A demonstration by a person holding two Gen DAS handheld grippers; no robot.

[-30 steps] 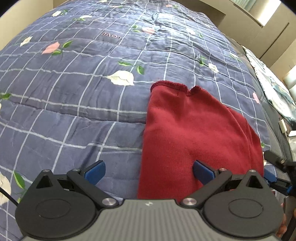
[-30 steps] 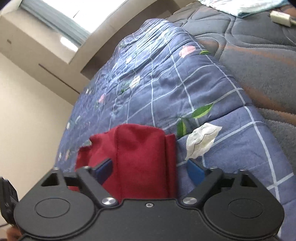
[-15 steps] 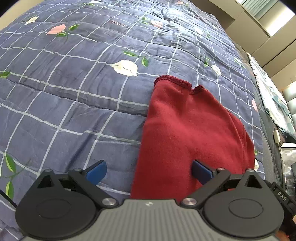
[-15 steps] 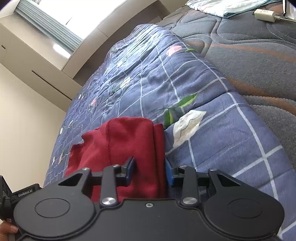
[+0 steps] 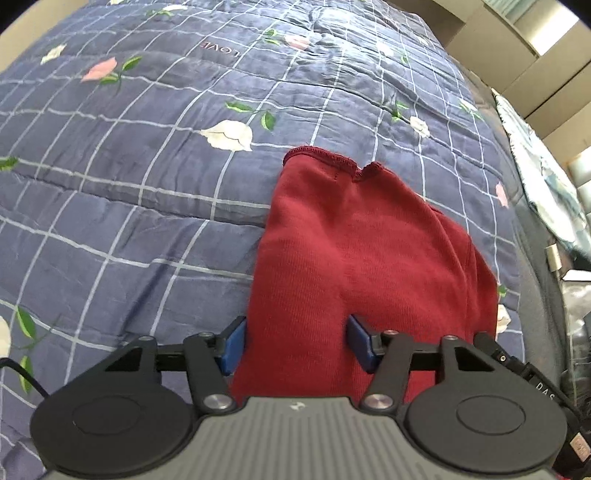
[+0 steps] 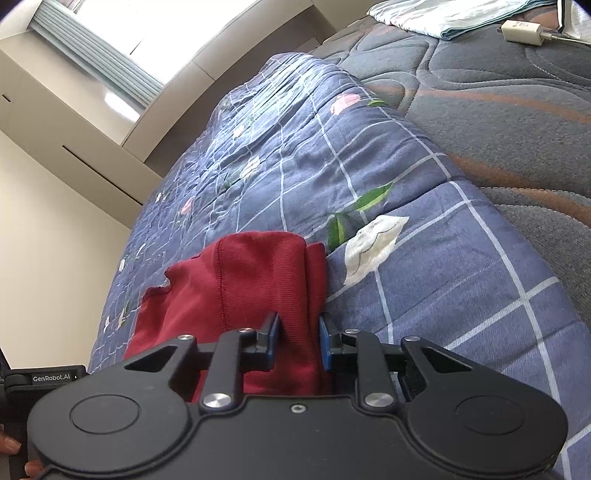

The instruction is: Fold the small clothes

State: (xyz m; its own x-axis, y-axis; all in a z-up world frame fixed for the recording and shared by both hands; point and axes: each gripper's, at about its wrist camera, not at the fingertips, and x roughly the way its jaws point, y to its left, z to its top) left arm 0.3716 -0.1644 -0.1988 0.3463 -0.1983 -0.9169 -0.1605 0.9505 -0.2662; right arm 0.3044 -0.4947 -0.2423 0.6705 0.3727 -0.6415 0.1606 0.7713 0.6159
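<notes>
Charger [image 6: 522, 31] shows only rightward; both jaws, lately closing, straddle the red garment [image 5: 369, 266], right's clamped.

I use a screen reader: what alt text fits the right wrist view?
The right tongs, just closing, pinch the near edge of a folded red garment lying on a blue checked floral quilt. A white charger lies beyond.
</notes>
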